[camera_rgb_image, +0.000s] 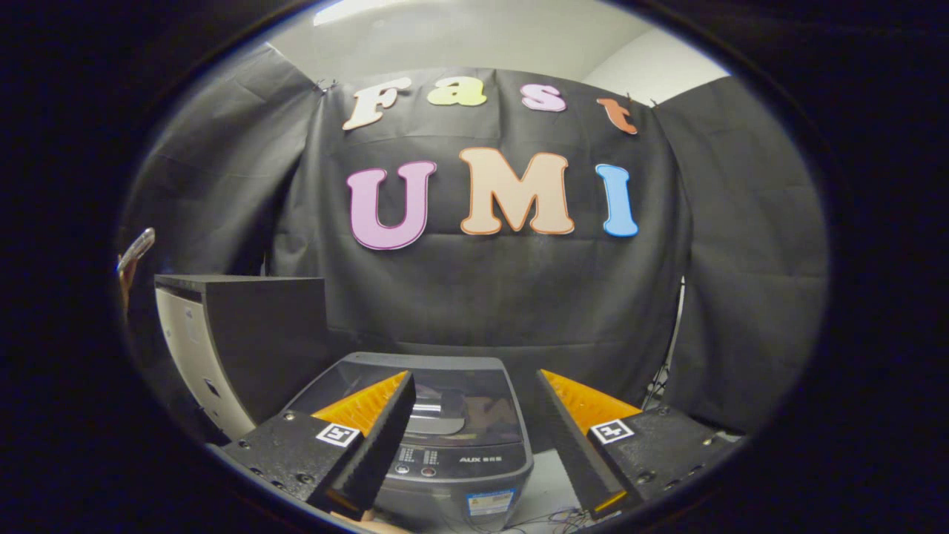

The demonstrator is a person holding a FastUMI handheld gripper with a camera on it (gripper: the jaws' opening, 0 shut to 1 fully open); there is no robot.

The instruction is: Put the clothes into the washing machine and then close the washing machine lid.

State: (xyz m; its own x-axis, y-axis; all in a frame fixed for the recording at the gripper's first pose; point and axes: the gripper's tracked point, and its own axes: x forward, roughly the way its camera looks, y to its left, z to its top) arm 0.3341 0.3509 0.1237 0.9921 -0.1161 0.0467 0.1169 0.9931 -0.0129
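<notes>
Washing machine (445, 437) sits with its lid down beyond the empty, spread-fingered claw (474, 445); whether clothes are loaded cannot be told.

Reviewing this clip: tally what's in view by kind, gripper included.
Washing machine, lid down, between and below the fingers: 1
Dark cabinet beside it: 1
Gripper, fingers apart, holding nothing: 1
Clothes: 0
Total: 3

gripper (474, 445) | jaws spread wide apart | holding nothing
</notes>
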